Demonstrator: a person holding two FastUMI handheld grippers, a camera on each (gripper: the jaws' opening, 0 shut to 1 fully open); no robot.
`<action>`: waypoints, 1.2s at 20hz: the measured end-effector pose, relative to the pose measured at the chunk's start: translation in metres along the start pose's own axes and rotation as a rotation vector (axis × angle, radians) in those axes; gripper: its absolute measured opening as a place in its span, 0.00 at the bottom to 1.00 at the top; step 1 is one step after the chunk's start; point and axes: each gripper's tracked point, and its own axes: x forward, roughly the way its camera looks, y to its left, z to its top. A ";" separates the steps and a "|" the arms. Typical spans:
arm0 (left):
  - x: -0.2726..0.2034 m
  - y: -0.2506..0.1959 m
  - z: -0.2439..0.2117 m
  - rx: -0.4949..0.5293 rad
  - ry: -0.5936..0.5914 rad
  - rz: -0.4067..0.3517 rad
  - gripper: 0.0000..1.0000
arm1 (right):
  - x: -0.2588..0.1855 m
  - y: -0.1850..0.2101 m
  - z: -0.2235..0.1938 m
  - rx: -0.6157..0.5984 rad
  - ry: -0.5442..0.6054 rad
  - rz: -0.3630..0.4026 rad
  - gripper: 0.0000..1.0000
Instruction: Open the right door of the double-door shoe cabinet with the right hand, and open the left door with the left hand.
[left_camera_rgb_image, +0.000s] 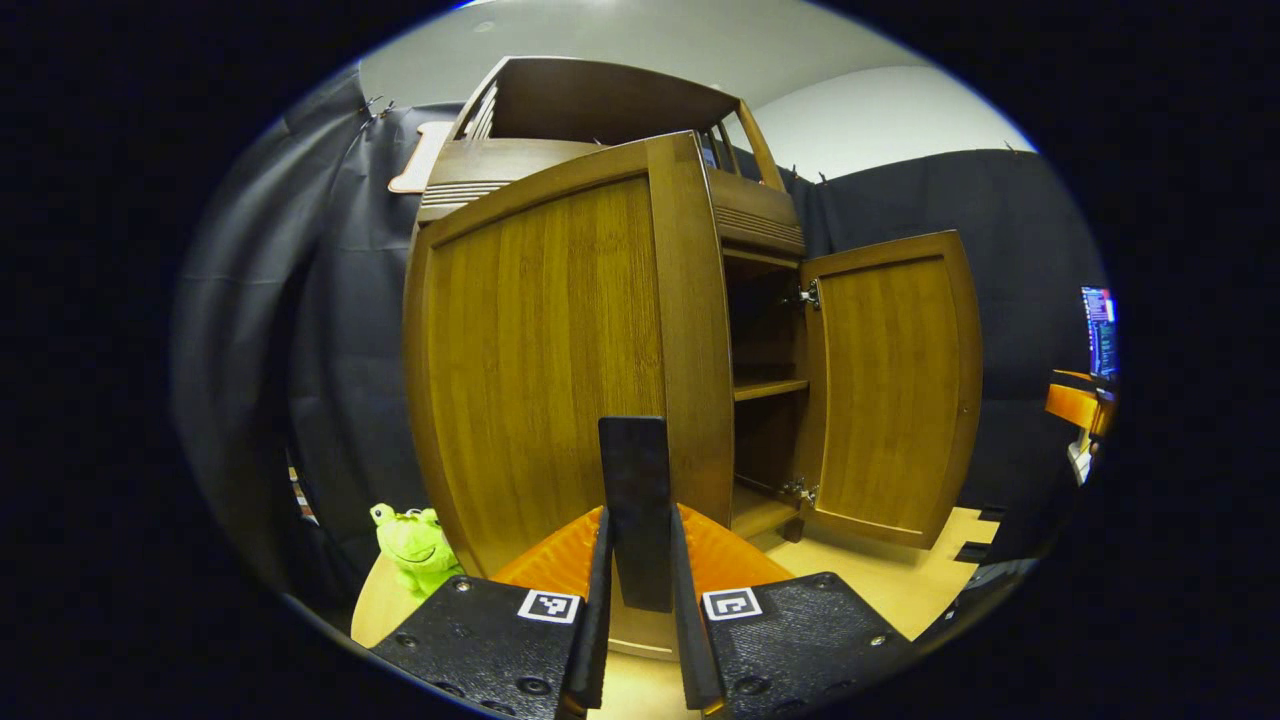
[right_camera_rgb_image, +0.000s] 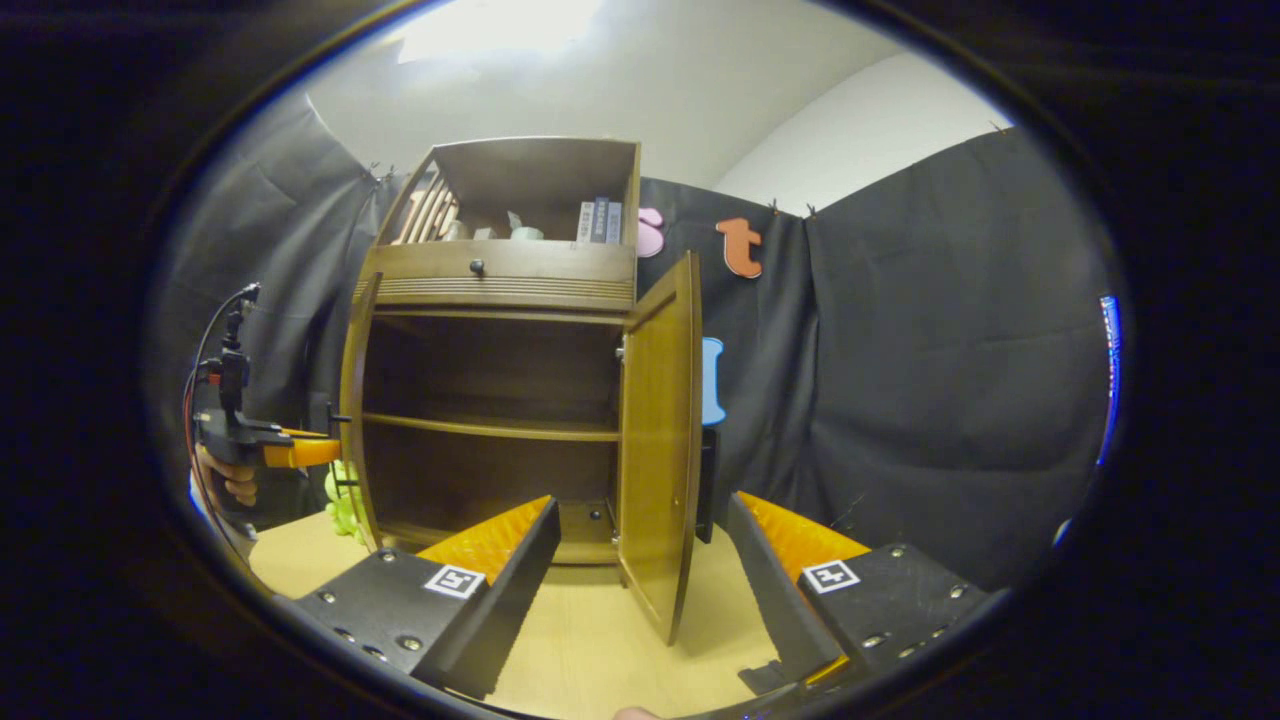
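Observation:
The wooden shoe cabinet (right_camera_rgb_image: 500, 285) stands with both doors swung out, baring its inner shelf (right_camera_rgb_image: 490, 427). In the left gripper view the left door (left_camera_rgb_image: 540, 370) looms close, and my left gripper (left_camera_rgb_image: 637, 520) is shut on its dark upright handle (left_camera_rgb_image: 633, 470). The right door (left_camera_rgb_image: 890, 390) hangs wide open beyond it. In the right gripper view the right door (right_camera_rgb_image: 660, 430) is seen edge-on with its handle (right_camera_rgb_image: 706, 485) behind. My right gripper (right_camera_rgb_image: 642, 510) is open and a little short of that door, holding nothing. The left gripper (right_camera_rgb_image: 300, 452) and a hand (right_camera_rgb_image: 230, 485) show at the left door (right_camera_rgb_image: 352, 420).
A green frog plush (left_camera_rgb_image: 415, 545) sits on the light wooden floor (right_camera_rgb_image: 600, 640) left of the cabinet. A drawer with a knob (right_camera_rgb_image: 478, 267) and an open top shelf with books (right_camera_rgb_image: 600, 220) sit above the doors. An orange seat (left_camera_rgb_image: 1075, 405) and a screen (left_camera_rgb_image: 1098, 330) are far right.

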 end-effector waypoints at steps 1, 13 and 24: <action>-0.001 0.000 0.000 0.000 -0.004 0.006 0.31 | 0.002 0.002 -0.001 0.000 0.001 0.002 1.00; -0.004 0.008 0.004 0.010 -0.046 0.081 0.19 | 0.004 0.002 -0.011 -0.008 0.044 0.026 0.98; -0.014 0.027 -0.001 0.019 -0.028 0.171 0.11 | 0.021 0.029 -0.019 -0.021 0.068 0.065 1.00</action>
